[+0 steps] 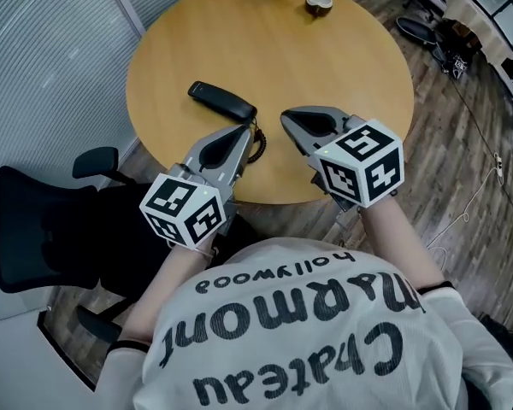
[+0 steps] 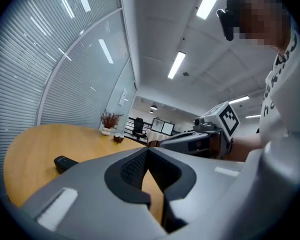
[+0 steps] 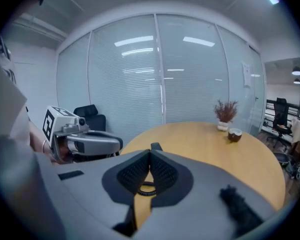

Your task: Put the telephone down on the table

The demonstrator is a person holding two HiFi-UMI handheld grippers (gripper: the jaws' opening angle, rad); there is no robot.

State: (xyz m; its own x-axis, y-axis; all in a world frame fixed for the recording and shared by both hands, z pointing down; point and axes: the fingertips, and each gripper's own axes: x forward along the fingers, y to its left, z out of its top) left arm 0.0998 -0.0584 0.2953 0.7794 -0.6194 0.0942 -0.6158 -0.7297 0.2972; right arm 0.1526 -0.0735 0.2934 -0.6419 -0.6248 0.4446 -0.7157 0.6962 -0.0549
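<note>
Telephone (image 1: 222,102): flat on table (image 1: 342,67), centre-left of head view, free of both tools | left gripper (image 1: 246,132): pressed together, empty | right gripper (image 1: 287,116): pressed together, empty | advice: back off clear of coiled cord (image 1: 258,146); likely snag would drag telephone.

The person wears a pale grey top (image 1: 325,331) with large black lettering and dark-edged sleeves. The left gripper (image 1: 246,128) and right gripper (image 1: 285,116) are grey moulded shells with black ribbed pads (image 3: 134,172). Each carries a white cube (image 1: 184,210) with black square markers.
</note>
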